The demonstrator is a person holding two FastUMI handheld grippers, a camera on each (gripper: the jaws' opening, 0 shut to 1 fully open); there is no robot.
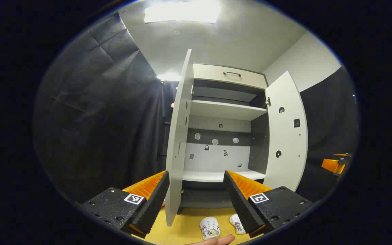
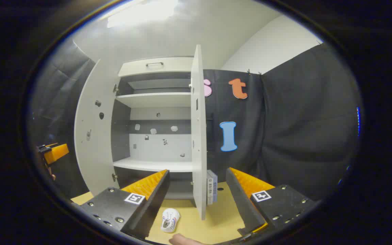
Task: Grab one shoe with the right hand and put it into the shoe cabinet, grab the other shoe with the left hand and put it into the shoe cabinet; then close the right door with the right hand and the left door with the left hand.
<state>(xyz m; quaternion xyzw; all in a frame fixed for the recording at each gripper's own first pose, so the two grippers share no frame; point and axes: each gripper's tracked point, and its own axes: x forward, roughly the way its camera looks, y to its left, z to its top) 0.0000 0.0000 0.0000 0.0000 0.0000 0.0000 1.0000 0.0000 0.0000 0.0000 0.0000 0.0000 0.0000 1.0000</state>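
shoes lay on the wooden floor (image 1: pixel 179 231) in front of the shoe cabinet (image 1: pixel 223 112), none yet stored. left gripper (image 1: pixel 196 200) was held wide open and empty, raised well above the floor. between its fingers, low and ahead, sat one white shoe (image 1: pixel 210 228); a second white shoe (image 1: pixel 237 224) lay just beside the right finger's tip, partly hidden by it. left door (image 1: pixel 179 136) stood edge-on between the fingers, nearer the left one; right door (image 1: pixel 286 132) swung open beyond the right finger. both doors were fully open and the lower shelf (image 1: pixel 223 175) was bare.

right gripper (image 2: pixel 196 200) was likewise open and empty. a white shoe (image 2: pixel 170 219) lay just inside its left finger, below and ahead. the right door's edge stood between the fingers, with a small box (image 2: pixel 211 187) beside it.

handling judgement: the shoes appeared small, light and soft-sided, with a stiffer sole. a side wall would likely collapse under pinch; the collar at the heel or the sole edges across the width offered firmer purchase. the smooth upper might slip, so a deep bite was advisable.
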